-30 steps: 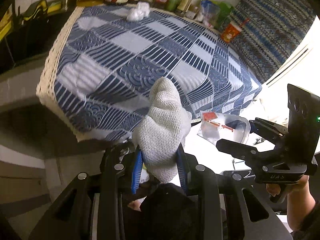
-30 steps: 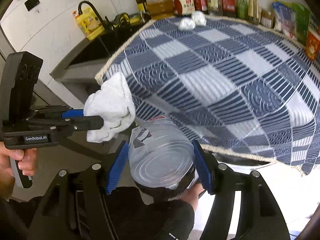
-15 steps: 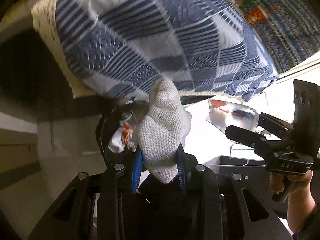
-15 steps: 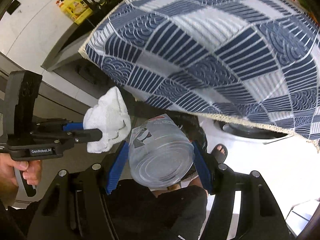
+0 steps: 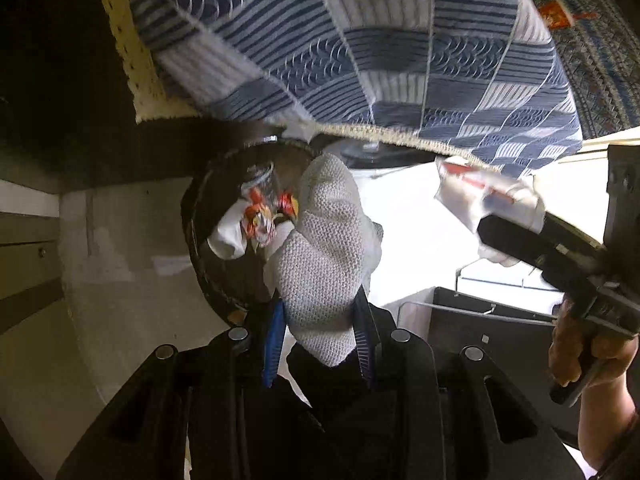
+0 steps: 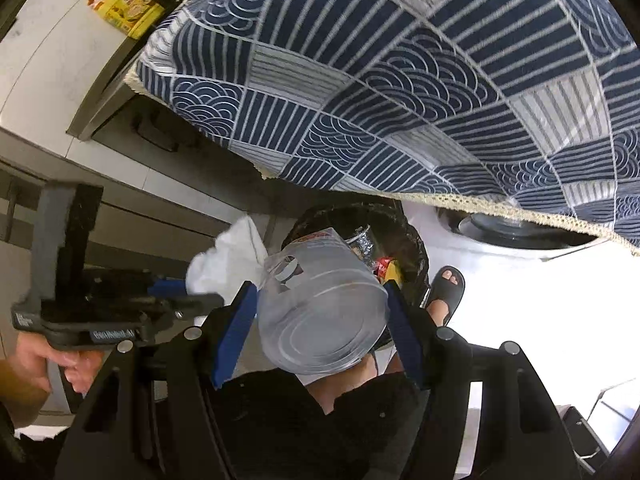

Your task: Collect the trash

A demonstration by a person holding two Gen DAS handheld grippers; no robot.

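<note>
Right now my left gripper [image 5: 320, 328] is pinching a crumpled white paper towel [image 5: 326, 264] between its blue pads, the wad sticking up past the fingertips and hanging over the near rim of a black-lined trash bin [image 5: 196, 248] on the floor. Inside that bin I see a white tissue, a red-and-orange wrapper [image 5: 256, 216] and a clear bottle lying against the far wall. My right gripper [image 6: 320, 320] is clamped on a clear plastic cup [image 6: 320, 300], one blue pad pressed to each side, its round base facing my camera and its red-printed end pointing down toward the same bin [image 6: 412, 240], where foil and a red-and-yellow wrapper show. From the left view the cup [image 5: 480, 196] appears blurred, held out beside the towel and just under the tablecloth's fringe. A blue-and-white patterned tablecloth [image 6: 400, 80] hangs over the table edge above both grippers. My foot in a dark sandal [image 6: 448, 284] stands just beside the bin, and a yellow package [image 6: 128, 12] sits by the sink at the back
</note>
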